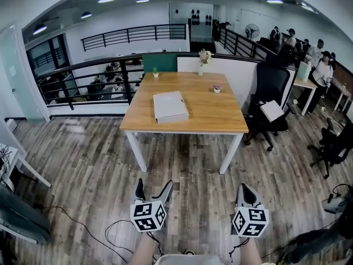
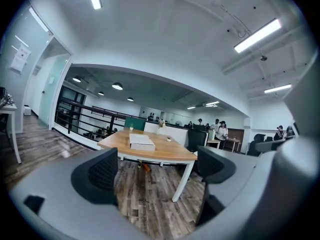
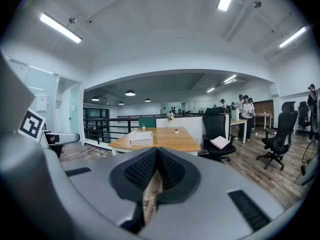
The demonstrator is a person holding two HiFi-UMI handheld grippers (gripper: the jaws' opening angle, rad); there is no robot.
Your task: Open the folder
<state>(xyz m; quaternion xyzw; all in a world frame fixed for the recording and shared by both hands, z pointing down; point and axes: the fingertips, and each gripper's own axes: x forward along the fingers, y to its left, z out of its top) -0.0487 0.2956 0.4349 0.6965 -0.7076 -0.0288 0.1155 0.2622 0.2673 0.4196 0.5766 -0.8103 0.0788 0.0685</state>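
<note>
Left gripper view: left hand-held gripper (image 2: 155, 173) spread wide, empty | right hand-held gripper (image 3: 156, 171) clenched (nothing held)

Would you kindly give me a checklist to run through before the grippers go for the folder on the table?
1. Folder lies closed and flat on the table: ok.
2. Left gripper jaws apart, nothing between them: ok.
3. Right gripper ready to grasp: not ok, jaws together.
4. Grippers within reach of the folder: not ok, both over the floor, short of the table.
5. Room around the folder: ok, the small pot stands apart.
6. Folder's opening edge: cannot tell.
</note>
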